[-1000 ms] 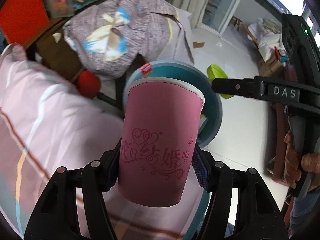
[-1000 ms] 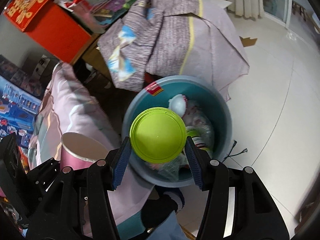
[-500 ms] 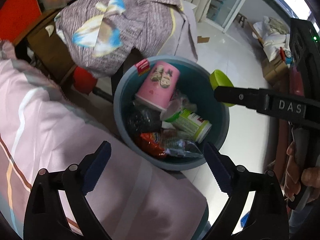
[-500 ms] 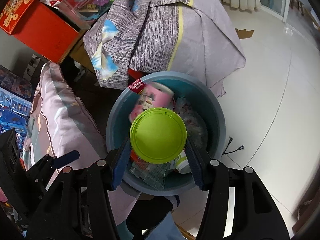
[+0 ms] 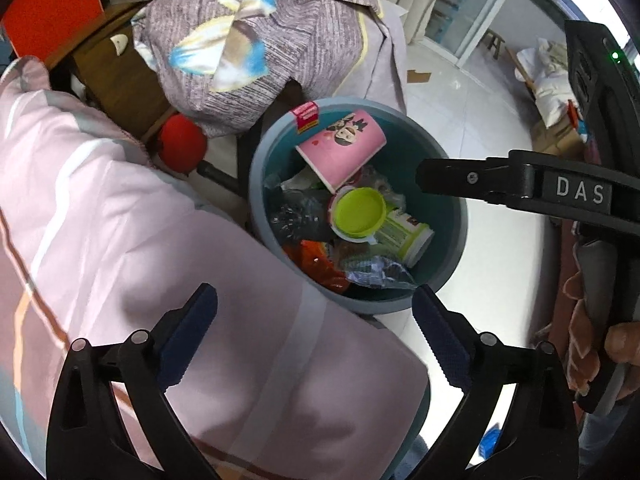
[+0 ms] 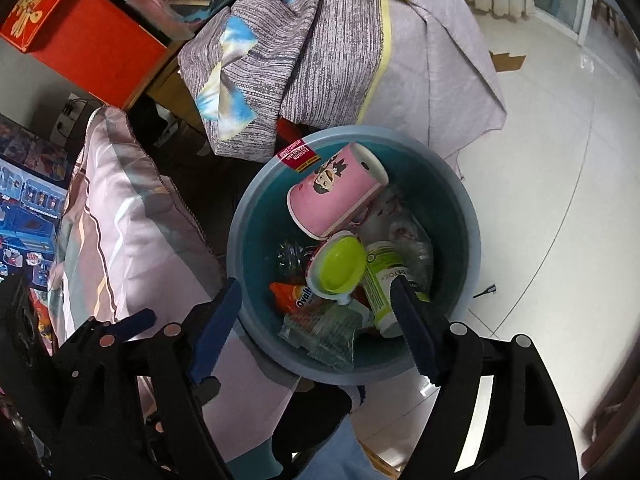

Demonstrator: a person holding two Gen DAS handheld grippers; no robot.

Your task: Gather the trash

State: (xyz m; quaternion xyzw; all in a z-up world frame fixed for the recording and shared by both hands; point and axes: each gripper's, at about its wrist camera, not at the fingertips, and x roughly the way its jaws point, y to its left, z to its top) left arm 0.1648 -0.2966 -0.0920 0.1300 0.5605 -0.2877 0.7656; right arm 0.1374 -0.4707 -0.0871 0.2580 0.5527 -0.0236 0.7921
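Showing, left to right across the two wrist views:

Pink quilt [image 5: 132,248]: lying draped at the left, bulging right up against the bin's near-left rim, probably bedding on which the person is working.

Left gripper [image 5: 316,344]: hovering above the quilt edge and the bin's near rim, jaws widening to nearly full spread, nothing between them; judged to be standing clear because its load is already lying in the bin.

Grey patterned cloth [image 5: 260,40]: hanging over furniture just behind the bin, its hem overlapping the far rim.

Trash bin [image 5: 456,240]: standing upright on the white floor [image 6: 560,200], round, blue-grey outside and teal inside, a red sticker [image 6: 296,156] clinging to the far rim; sitting beside the bedding, apparently for easy dropping.

Pink paper cup [image 5: 340,154]: lying on its side on top of the pile, against the far wall, cartoon couple printed on it, mouth facing lower left.

Green lid [image 5: 358,210]: resting tilted in the middle of the pile, just below the cup, bright lime, round, rimmed in white.

Other rubbish: green-and-white tub [image 6: 380,280], orange wrapper [image 6: 292,292] and clear crumpled plastic [image 6: 320,328] filling the bottom.

Right gripper [image 6: 316,320]: pointing down over the bin's near rim, jaws opening, nothing pinched; lid lying below them in the pile, suggesting a drop just being completed.
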